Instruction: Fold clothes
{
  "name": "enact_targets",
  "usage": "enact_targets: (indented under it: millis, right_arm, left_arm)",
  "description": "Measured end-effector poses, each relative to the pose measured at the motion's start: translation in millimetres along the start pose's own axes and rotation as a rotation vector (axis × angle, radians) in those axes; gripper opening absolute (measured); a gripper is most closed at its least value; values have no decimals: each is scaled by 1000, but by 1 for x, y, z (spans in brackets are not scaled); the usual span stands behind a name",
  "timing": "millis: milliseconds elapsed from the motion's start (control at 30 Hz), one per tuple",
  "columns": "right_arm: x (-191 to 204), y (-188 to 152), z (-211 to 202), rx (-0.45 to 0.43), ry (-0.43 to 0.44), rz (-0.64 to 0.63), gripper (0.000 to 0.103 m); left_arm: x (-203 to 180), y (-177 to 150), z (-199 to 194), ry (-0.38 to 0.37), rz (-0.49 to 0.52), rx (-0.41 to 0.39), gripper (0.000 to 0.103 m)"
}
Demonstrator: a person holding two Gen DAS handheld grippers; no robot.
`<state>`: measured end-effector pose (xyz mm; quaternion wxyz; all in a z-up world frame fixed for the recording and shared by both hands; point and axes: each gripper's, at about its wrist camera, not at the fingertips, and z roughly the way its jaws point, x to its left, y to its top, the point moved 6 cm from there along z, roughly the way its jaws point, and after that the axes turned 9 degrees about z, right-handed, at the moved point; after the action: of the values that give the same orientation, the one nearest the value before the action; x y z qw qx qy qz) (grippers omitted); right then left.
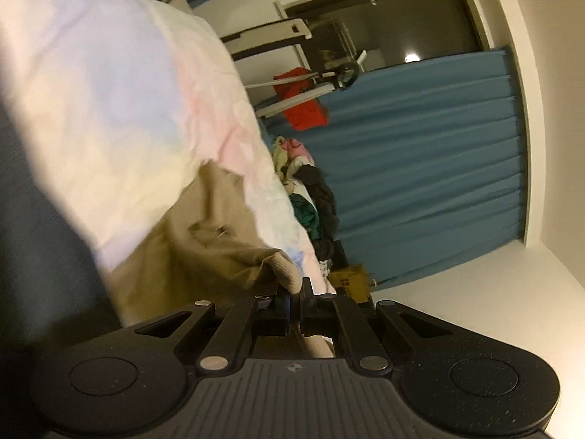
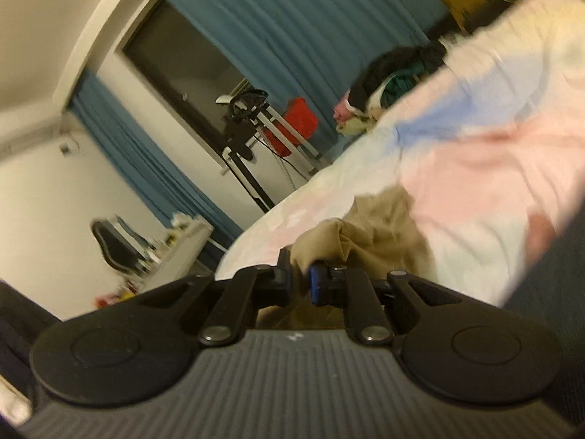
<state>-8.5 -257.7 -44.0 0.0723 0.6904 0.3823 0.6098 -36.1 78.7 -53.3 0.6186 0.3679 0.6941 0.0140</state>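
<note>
A tan garment (image 1: 204, 234) is pinched between the nearly closed fingers of the left claw (image 1: 294, 292), its bunched edge rising just ahead of the tips. In the right wrist view, the same tan garment (image 2: 369, 241) is gripped by the right claw (image 2: 301, 274), whose jaws are drawn in tight on a fold of it. The cloth is spread ahead of both claws over a pastel bedspread (image 1: 109, 109). Beyond the left claw, a pile of clothes (image 1: 310, 197) is seen against a blue curtain (image 1: 420, 168).
</note>
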Motion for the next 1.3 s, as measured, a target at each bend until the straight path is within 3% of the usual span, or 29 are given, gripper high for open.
enact_targets:
  millis: [133, 333, 500, 667, 700, 733, 767, 800, 833, 900, 967, 1067, 1100, 1133, 1167, 1233, 1300]
  right_arm:
    - [13, 40, 60, 31, -25, 5, 14]
    - [-11, 87, 164, 71, -148, 180, 15]
    - [-49, 85, 222, 115, -202, 223, 15]
    - [-71, 78, 252, 169, -181, 175, 19]
    - [-72, 77, 256, 187, -179, 163, 21]
    - [-72, 76, 260, 206, -179, 151, 31]
    - [-72, 75, 263, 224, -179, 140, 53]
    - [-70, 74, 266, 240, -168, 125, 67]
    - [-65, 73, 266, 251, -143, 109, 88]
    - [-55, 68, 263, 263, -86, 73, 87]
    - [-49, 58, 265, 288, -61, 23, 87]
    - [-50, 47, 273, 286, -123, -109, 85]
    - [-51, 44, 277, 287, -156, -160, 82]
    - [-51, 41, 284, 295, -193, -219, 66]
    - [-51, 39, 291, 305, -224, -275, 56]
    - [-50, 34, 303, 315, -261, -366, 47]
    - [-54, 30, 315, 331, -281, -411, 44]
  left_arm:
    - [-19, 44, 65, 17, 42, 34, 5]
    - [-22, 92, 170, 154, 115, 107, 6]
    - [3, 101, 223, 192, 165, 132, 6]
    - [36, 101, 252, 186, 167, 140, 7]
    - [40, 103, 256, 189, 169, 139, 11]
    - [41, 104, 258, 183, 179, 140, 17]
    - [39, 106, 260, 173, 192, 142, 23]
    - [38, 108, 262, 164, 204, 143, 42]
    - [34, 109, 262, 154, 235, 138, 63]
    - [25, 111, 261, 144, 333, 132, 79]
    - [18, 106, 262, 147, 447, 147, 80]
    - [15, 89, 269, 180, 600, 204, 81]
    - [18, 83, 273, 197, 632, 229, 81]
    - [23, 77, 278, 217, 652, 253, 81]
    - [28, 71, 284, 240, 670, 276, 81]
    - [40, 63, 294, 294, 694, 309, 79]
    - [47, 59, 302, 329, 700, 323, 79]
